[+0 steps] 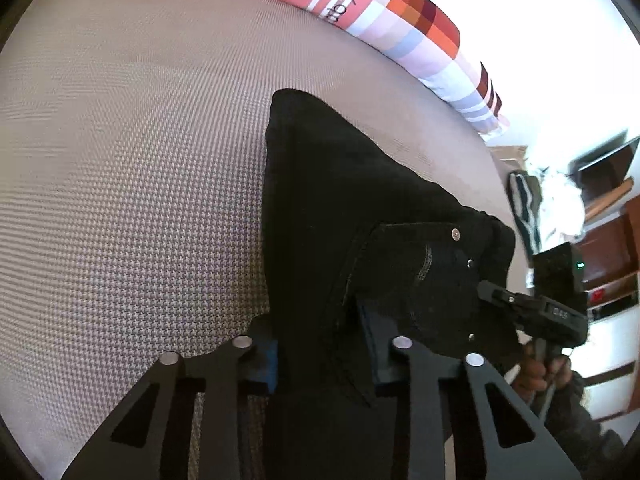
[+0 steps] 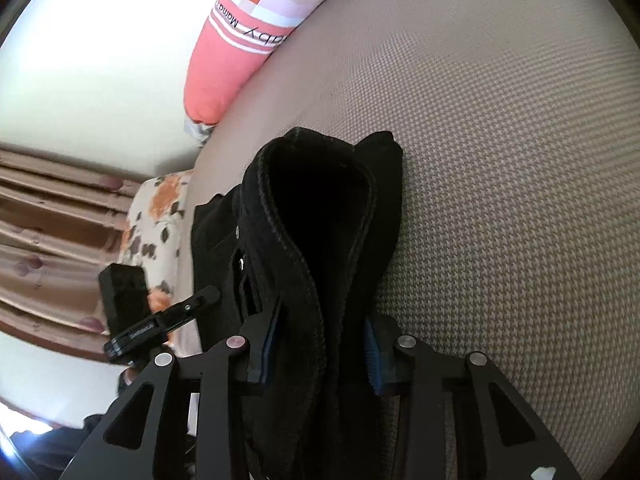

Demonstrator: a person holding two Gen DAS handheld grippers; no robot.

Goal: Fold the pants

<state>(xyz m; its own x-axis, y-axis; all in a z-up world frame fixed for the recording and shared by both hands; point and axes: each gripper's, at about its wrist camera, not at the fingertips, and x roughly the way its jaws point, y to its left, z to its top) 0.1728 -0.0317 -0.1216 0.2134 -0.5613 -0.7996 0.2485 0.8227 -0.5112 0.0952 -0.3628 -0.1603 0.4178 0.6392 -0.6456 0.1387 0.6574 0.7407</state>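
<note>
Black pants [image 1: 340,184] lie folded on the bed, the pocket and rivets toward the right of the left wrist view. My left gripper [image 1: 322,354] is shut on a thick fold of them, cloth filling the gap between its blue pads. In the right wrist view the pants [image 2: 328,200] show their stitched waistband bulging upward, and my right gripper [image 2: 320,350] is shut on that bunched waist end. Each gripper shows in the other's view: the right gripper [image 1: 520,304] at the pants' right edge, the left gripper [image 2: 200,300] at their left edge.
The bed cover [image 1: 140,160] [image 2: 500,160] has a fine grey houndstooth weave. A pink and checked pillow [image 1: 360,4] [image 2: 224,60] lies along the far edge. A floral cushion [image 2: 156,220], a curtain [image 2: 48,220] and wooden furniture [image 1: 608,248] stand beyond the bed. A person's hand [image 1: 536,372] holds the right gripper.
</note>
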